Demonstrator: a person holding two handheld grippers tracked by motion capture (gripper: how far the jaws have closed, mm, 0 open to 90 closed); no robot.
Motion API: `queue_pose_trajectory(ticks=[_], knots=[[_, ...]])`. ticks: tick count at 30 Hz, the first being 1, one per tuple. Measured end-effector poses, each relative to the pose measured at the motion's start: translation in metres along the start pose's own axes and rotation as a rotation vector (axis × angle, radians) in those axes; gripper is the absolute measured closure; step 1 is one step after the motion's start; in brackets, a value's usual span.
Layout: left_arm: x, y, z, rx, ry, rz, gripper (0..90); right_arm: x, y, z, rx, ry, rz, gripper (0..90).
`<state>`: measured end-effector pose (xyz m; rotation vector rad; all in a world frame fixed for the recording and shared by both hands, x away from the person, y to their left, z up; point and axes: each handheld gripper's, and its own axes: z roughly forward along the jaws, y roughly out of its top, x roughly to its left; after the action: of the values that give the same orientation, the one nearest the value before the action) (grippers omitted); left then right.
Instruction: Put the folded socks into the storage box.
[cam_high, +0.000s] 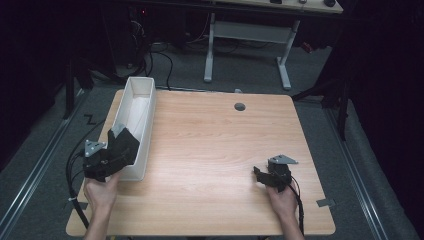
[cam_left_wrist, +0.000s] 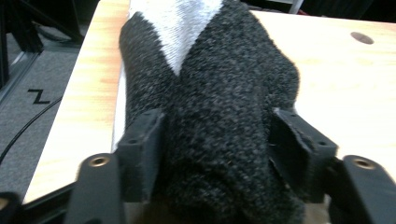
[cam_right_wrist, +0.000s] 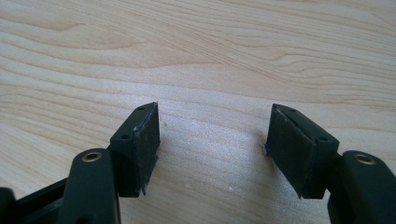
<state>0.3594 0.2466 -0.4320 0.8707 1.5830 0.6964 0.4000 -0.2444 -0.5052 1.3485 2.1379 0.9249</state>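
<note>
A dark grey knitted sock (cam_high: 124, 144) with a pale patch hangs over the near end of a long white bin (cam_high: 141, 100) at the table's left side. My left gripper (cam_high: 114, 155) reaches into it from the near left. In the left gripper view the sock (cam_left_wrist: 219, 79) bulges between the jaws of the left gripper (cam_left_wrist: 215, 140), which stand wide and open, the fabric brushing both pads. My right gripper (cam_high: 258, 175) rests low over the wooden table (cam_high: 215, 135) at the near right. Its jaws (cam_right_wrist: 212, 140) are open with bare wood between them.
The bin's far part holds something white, and I cannot tell what it is. A round grey grommet (cam_high: 240, 106) sits in the table near the far edge. A white-legged desk (cam_high: 250, 35) stands beyond the table. Black cables trail down off the left edge.
</note>
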Motion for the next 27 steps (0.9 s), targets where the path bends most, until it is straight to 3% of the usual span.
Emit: queue_pose_trajectory(ticks=[7,13,15,20,23,27], knots=[[-0.012,0.013,-0.005,-0.029,-0.049,0.014,32.5,0.000,0.000,0.000,0.000,0.000,0.000,34.7],[-0.015,0.028,-0.005,-0.088,-0.056,0.016,45.1,0.000,0.000,0.000,0.000,0.000,0.000,34.7],[-0.012,0.031,-0.002,-0.094,-0.038,0.010,56.0,0.000,0.000,0.000,0.000,0.000,0.000,34.7],[-0.008,0.026,0.003,-0.070,-0.027,0.022,65.9,0.000,0.000,0.000,0.000,0.000,0.000,34.7],[-0.003,0.016,0.007,-0.050,-0.001,0.069,67.5,0.000,0.000,0.000,0.000,0.000,0.000,34.7],[0.002,0.007,0.013,-0.024,0.018,0.082,67.6,0.000,0.000,0.000,0.000,0.000,0.000,34.7]])
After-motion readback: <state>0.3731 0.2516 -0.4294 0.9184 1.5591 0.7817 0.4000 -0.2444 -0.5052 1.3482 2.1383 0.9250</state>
